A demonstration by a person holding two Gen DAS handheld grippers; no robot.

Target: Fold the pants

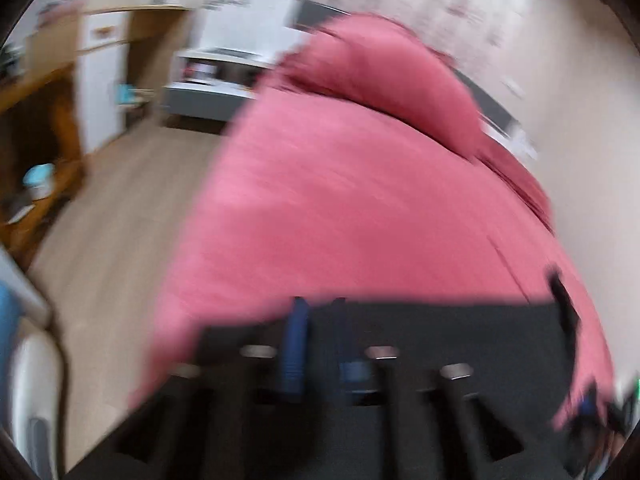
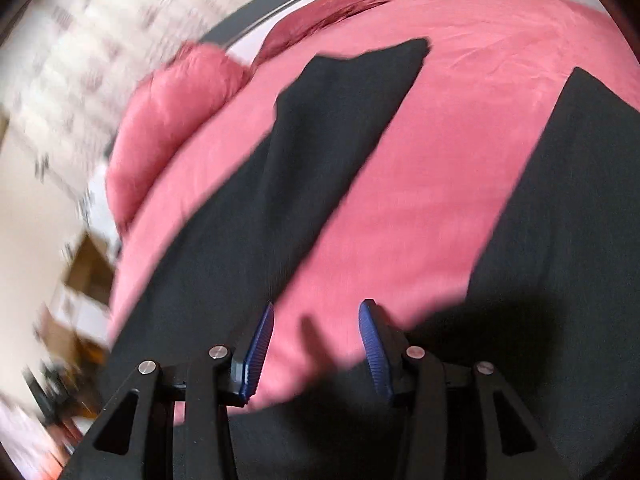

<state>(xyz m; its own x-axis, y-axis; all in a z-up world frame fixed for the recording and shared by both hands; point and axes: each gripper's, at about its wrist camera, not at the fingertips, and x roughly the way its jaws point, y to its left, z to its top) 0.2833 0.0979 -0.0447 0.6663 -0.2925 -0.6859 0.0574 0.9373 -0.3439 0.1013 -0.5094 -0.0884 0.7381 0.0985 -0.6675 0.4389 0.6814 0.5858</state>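
The black pants point(image 2: 320, 168) lie flat on the bed point(image 2: 460, 128), two legs spread apart in a V with pink cover bare between them, long axes running away from the right gripper point(image 2: 316, 344) toward the pillows point(image 2: 168, 120). That gripper's fingers point(image 2: 256, 352) stand apart over the crotch. The left gripper point(image 1: 320, 344) is blurred; its fingers appear clamped on the pants point(image 1: 440, 344) edge. Bare floor point(image 1: 120, 220) lies beside the bed.

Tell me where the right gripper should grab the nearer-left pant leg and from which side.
Probably the hem corner of the left leg of the black pants, approached from above along the leg. The leg lies flat on the pink bedspread, and the corner offers a free edge. The right gripper is open.
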